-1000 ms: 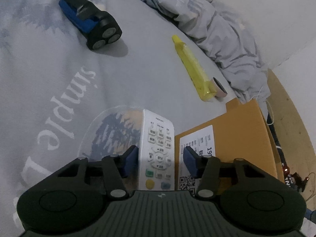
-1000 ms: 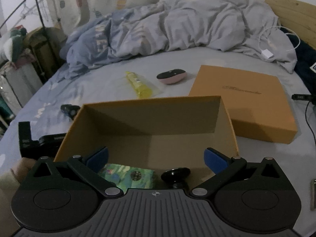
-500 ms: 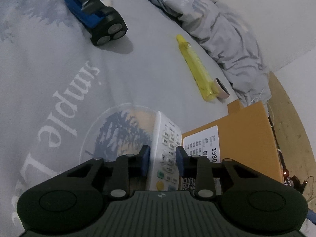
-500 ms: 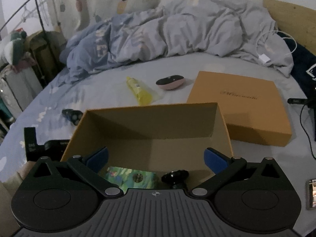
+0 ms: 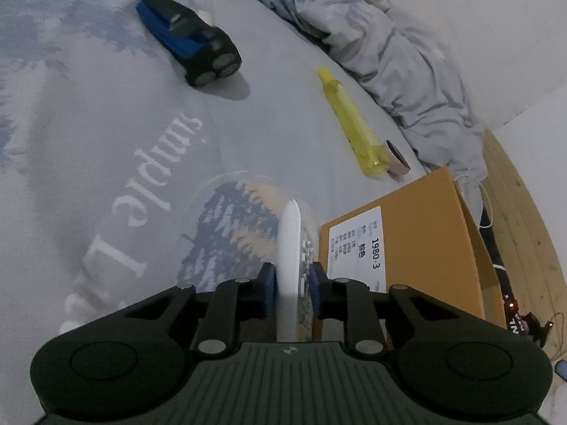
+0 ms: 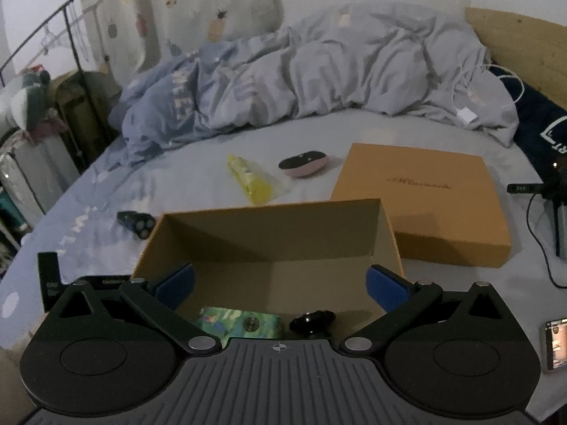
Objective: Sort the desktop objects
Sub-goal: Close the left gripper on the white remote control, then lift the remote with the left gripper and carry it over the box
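left claw (image 5: 292, 285): clenched on the white remote (image 5: 290, 248), pads pressing both of its flat sides. A second ago it was wide open around the remote with the buttons facing up; now the remote is turned edge-on and looks tipped up off the bed (image 5: 106, 141).
what that means: pickup looks done to me, so the next bit should be carrying it over to the open box (image 6: 269, 248).
right claw (image 6: 280, 285): released, nothing between the pads, hanging over the near end of the open box just like a second ago.
where the remote is: in the left claw, just beside the labelled end of the box.
already in the box: one green patterned card-like thing (image 6: 241, 322) and one black knob-shaped thing (image 6: 312, 320), both at the near end.
still loose on the bed: one blue and black shaver (image 5: 187, 42), one yellow tube (image 5: 351, 124), one pink case (image 6: 303, 166) near the tube.
boxes: one open box, one lid (image 6: 421, 202) lying beside it.
other stuff: one phone (image 6: 554, 345) at the right edge, one crumpled duvet (image 6: 319, 81) at the back.
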`<state>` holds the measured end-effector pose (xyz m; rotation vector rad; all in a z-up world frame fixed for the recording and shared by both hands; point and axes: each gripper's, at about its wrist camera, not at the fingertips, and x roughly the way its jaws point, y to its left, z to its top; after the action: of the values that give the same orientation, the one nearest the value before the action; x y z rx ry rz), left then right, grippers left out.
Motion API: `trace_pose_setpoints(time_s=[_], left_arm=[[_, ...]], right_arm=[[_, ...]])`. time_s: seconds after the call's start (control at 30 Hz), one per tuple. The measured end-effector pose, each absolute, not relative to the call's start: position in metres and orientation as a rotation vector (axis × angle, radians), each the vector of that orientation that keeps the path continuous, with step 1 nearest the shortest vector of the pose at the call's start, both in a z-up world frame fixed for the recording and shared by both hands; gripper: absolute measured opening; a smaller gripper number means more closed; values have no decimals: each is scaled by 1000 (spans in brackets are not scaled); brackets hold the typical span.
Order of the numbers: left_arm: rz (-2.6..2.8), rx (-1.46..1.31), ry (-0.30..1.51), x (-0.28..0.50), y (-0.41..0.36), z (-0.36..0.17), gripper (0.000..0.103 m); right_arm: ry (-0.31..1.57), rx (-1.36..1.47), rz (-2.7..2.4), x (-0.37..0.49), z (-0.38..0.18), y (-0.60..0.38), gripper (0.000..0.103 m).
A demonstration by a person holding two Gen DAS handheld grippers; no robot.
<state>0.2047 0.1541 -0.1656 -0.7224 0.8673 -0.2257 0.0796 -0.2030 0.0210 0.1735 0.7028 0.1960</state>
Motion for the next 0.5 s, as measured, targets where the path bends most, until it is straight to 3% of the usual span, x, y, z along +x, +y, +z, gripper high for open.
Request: trace_pose_setpoints(time_s=[0.5], left_arm=[[-208,-683,760,165,166,-113,23]], right_arm=[[670,207,225,55,34,-208,103]])
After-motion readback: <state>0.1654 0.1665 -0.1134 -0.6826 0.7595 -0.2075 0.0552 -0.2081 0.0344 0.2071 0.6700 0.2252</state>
